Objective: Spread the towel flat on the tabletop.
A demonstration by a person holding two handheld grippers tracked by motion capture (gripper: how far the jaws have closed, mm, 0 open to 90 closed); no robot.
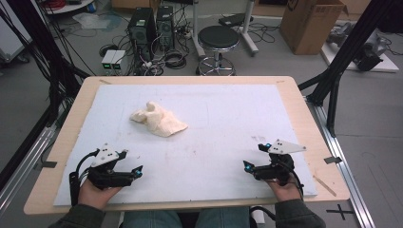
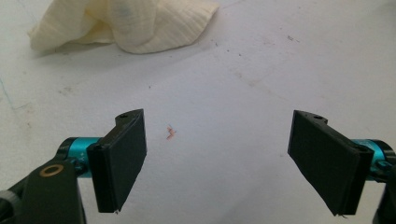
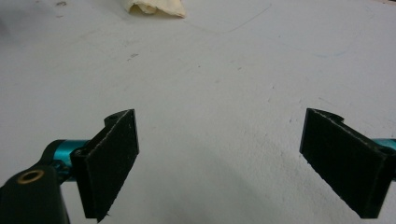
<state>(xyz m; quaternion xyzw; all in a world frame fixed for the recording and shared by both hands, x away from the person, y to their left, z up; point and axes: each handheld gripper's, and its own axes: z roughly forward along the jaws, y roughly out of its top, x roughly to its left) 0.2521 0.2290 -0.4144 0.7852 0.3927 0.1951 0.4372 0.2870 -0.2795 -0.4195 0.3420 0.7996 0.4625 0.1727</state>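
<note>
Both tools, left tool (image 1: pixel 132 163) & right tool (image 1: pixel 254 156), released, nothing btwn jaws; crumpled cloth (image 1: pixel 158 119) well apart.

Cloth (image 1: pixel 158 119): cream ribbed fabric, soft, crumpled, matt
Table cover (image 1: pixel 228 123): white sheet, matt, faintly scuffed and speckled
Table (image 1: pixel 304 118): pale wood rim, smooth
Left gripper (image 2: pixel 217 161): matt black pads with a fine grain, glossy teal metal fittings
Right gripper (image 3: pixel 219 163): rough matt black pads, teal metal
</note>
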